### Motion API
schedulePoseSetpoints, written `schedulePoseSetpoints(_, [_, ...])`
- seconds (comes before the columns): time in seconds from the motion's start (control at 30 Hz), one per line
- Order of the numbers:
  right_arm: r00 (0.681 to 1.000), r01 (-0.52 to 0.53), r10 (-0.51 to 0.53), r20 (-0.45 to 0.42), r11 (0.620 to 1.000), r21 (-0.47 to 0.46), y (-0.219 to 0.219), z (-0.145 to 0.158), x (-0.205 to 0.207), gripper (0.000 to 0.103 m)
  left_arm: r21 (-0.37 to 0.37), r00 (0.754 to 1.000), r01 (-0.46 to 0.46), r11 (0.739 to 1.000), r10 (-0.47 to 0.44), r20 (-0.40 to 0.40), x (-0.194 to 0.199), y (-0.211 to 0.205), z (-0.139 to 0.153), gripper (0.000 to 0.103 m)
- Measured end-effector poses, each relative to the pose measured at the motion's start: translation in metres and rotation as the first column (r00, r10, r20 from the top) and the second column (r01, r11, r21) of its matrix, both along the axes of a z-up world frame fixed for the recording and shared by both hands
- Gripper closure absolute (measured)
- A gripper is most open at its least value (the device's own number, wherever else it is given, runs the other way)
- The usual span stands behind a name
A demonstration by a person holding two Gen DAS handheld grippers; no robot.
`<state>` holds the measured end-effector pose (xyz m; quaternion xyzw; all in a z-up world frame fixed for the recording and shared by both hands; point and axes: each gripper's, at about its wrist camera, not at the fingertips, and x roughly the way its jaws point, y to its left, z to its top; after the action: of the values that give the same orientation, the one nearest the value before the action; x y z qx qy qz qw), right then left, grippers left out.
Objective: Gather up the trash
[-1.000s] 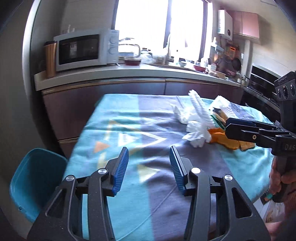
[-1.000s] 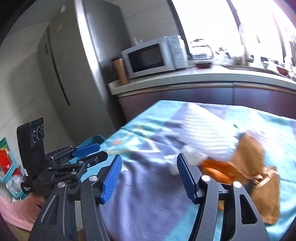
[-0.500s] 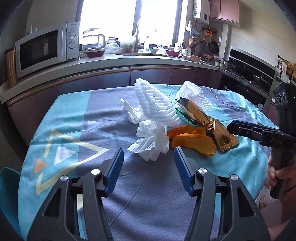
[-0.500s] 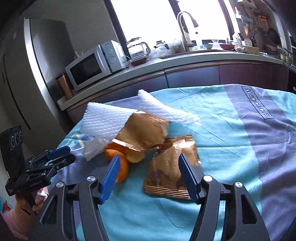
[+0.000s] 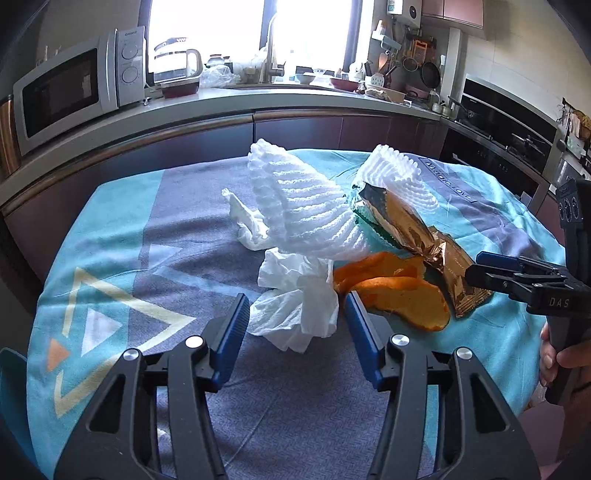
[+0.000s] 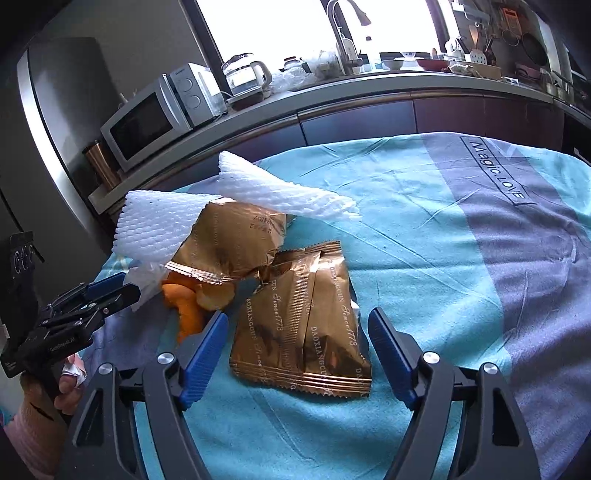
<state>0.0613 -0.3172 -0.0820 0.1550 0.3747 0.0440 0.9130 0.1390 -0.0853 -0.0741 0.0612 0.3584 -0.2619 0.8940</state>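
A pile of trash lies on the teal and grey tablecloth. My left gripper is open with its blue pads either side of a crumpled white tissue. Behind the tissue are white foam nets, orange peel and gold foil wrappers. My right gripper is open around the near gold wrapper, which lies flat. A second gold wrapper, foam nets and orange peel lie behind it. The left gripper also shows in the right wrist view, and the right gripper in the left wrist view.
A kitchen counter runs behind the table with a microwave, a kettle and a sink tap. A fridge stands at the left. A blue bin edge sits low at the left.
Both grippers have swung toward the trash pile and closed in. The left now straddles the tissue, the right straddles the near gold wrapper. Both stay open.
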Motion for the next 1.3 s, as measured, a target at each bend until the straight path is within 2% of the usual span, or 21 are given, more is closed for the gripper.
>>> schedulePoseSetpoints(0.03, [1.0,-0.005,0.005,-0.004,1.0,0.001,0.001,0.0,0.001,0.028,0.002,1.0,-0.003,1.0,0.003,-0.014,0.003,0.0,-0.002,0.054])
schedulePoseSetpoints(0.1, [1.0,-0.007,0.007,-0.006,1.0,0.001,0.001,0.0,0.001,0.028,-0.005,0.999,0.002,1.0,-0.002,-0.038,0.007,0.0,-0.004,0.065])
schedulePoseSetpoints(0.13, [1.0,-0.01,0.01,-0.009,1.0,0.004,0.001,-0.001,0.001,0.028,-0.006,0.999,0.003,1.0,-0.003,-0.048,0.008,0.0,-0.005,0.066])
schedulePoseSetpoints(0.2, [1.0,-0.011,0.011,-0.018,1.0,0.018,0.0,-0.002,0.002,0.035,-0.011,0.998,0.003,1.0,-0.004,-0.064,0.011,0.001,-0.007,0.078])
schedulePoseSetpoints(0.27, [1.0,-0.009,0.009,-0.02,1.0,0.025,-0.001,-0.003,0.001,0.039,-0.017,0.997,0.006,1.0,-0.007,-0.077,0.011,0.001,-0.009,0.085])
schedulePoseSetpoints(0.43, [1.0,-0.007,0.008,-0.022,0.999,0.035,-0.001,-0.004,-0.001,0.061,-0.024,0.997,0.012,1.0,-0.014,-0.074,0.006,0.003,-0.008,0.094])
schedulePoseSetpoints(0.53, [1.0,-0.007,0.008,-0.022,0.998,0.061,-0.004,-0.007,-0.003,0.082,-0.029,0.998,0.02,0.999,-0.022,-0.065,-0.001,0.005,-0.006,0.096])
schedulePoseSetpoints(0.57, [1.0,-0.007,0.009,-0.023,0.997,0.078,-0.006,-0.009,-0.004,0.094,-0.034,0.998,0.024,0.999,-0.026,-0.064,-0.004,0.006,-0.005,0.097])
schedulePoseSetpoints(0.6, [1.0,-0.009,0.012,-0.023,0.995,0.101,-0.009,-0.01,-0.005,0.097,-0.038,0.998,0.028,0.999,-0.031,-0.063,-0.006,0.009,-0.003,0.097])
schedulePoseSetpoints(0.77, [1.0,-0.014,0.016,-0.008,0.985,0.174,-0.015,-0.01,-0.012,0.099,-0.058,0.998,0.034,0.998,-0.037,-0.056,-0.019,0.02,0.002,0.097])
schedulePoseSetpoints(0.83, [1.0,0.006,-0.004,-0.011,0.982,0.186,-0.017,-0.009,-0.014,0.091,-0.074,0.998,0.03,0.997,-0.034,-0.057,-0.023,0.027,0.004,0.097])
schedulePoseSetpoints(0.87, [1.0,0.014,-0.012,-0.013,0.981,0.193,-0.018,-0.009,-0.013,0.07,-0.081,0.998,0.029,0.996,-0.034,-0.057,-0.025,0.031,0.005,0.097])
schedulePoseSetpoints(0.9, [1.0,0.017,-0.016,-0.006,0.981,0.191,-0.017,-0.008,-0.013,0.058,-0.088,0.998,0.026,0.996,-0.031,-0.057,-0.027,0.034,0.005,0.097])
schedulePoseSetpoints(0.97, [1.0,0.017,-0.016,-0.008,0.987,0.157,-0.012,-0.005,-0.009,0.057,-0.102,0.998,0.018,0.995,-0.024,-0.053,-0.03,0.041,0.007,0.097])
schedulePoseSetpoints(1.17, [1.0,-0.004,0.006,-0.03,0.999,0.052,0.008,-0.002,0.003,0.042,-0.124,0.999,0.006,0.992,-0.011,-0.041,-0.036,0.056,0.013,0.097])
schedulePoseSetpoints(1.23, [0.999,-0.007,0.008,-0.034,1.0,0.022,0.012,-0.002,0.004,0.047,-0.129,0.999,0.007,0.992,-0.012,-0.035,-0.039,0.059,0.014,0.097])
schedulePoseSetpoints(1.27, [0.999,-0.015,0.016,-0.036,1.0,0.02,0.013,-0.003,0.004,0.062,-0.132,0.999,0.008,0.991,-0.012,-0.034,-0.04,0.061,0.015,0.097])
schedulePoseSetpoints(1.3, [0.999,-0.012,0.013,-0.04,1.0,0.015,0.012,-0.004,0.004,0.072,-0.133,0.999,0.007,0.991,-0.012,-0.035,-0.041,0.062,0.015,0.097])
